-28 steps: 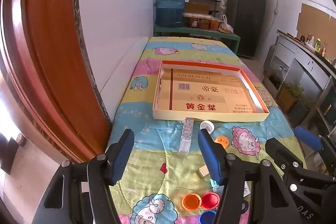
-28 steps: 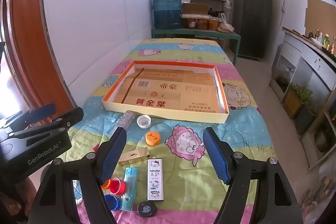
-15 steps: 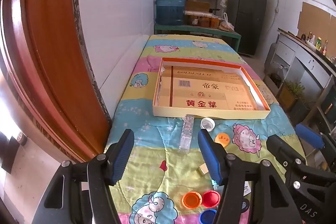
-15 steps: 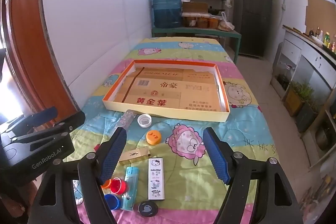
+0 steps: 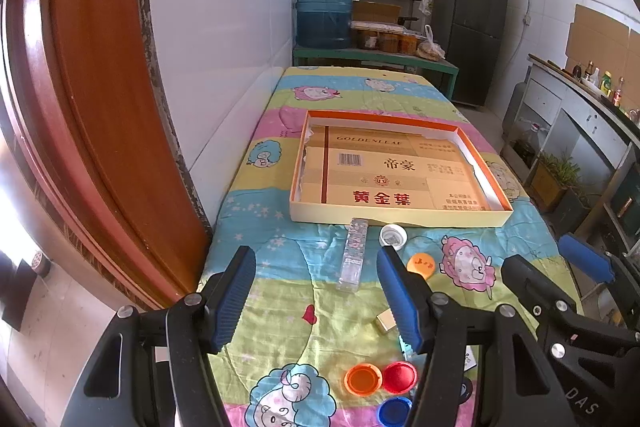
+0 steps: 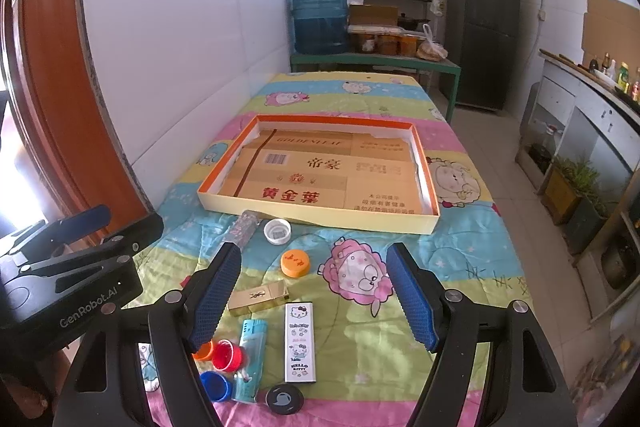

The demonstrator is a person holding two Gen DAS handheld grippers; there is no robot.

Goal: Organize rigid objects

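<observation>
A shallow orange-rimmed box tray (image 5: 400,219) (image 6: 320,219) lined with cardboard lies mid-table. In front of it are a clear glitter stick (image 5: 353,254) (image 6: 242,229), a white cap (image 5: 393,235) (image 6: 277,231), an orange cap (image 5: 421,263) (image 6: 295,263), a gold box (image 6: 258,298), a blue lighter (image 6: 250,359), a Hello Kitty lighter (image 6: 300,343), red (image 6: 227,355), orange and blue caps (image 5: 394,410), and a black disc (image 6: 284,399). My left gripper (image 5: 316,301) hovers open above the stick's near end. Open and holding nothing, my right gripper (image 6: 312,295) hangs over the small items.
The table wears a cartoon-sheep quilt (image 6: 400,307) and stands against a white tiled wall (image 6: 180,47) beside a red-brown door frame (image 5: 100,107). A water jug (image 6: 318,15), shelves and a dark fridge (image 6: 482,27) stand beyond the far end. A counter (image 6: 580,115) runs along the right.
Both grippers have drifted slightly, with the view shifting a little; their jaws stay open. Nothing on the table has moved.
</observation>
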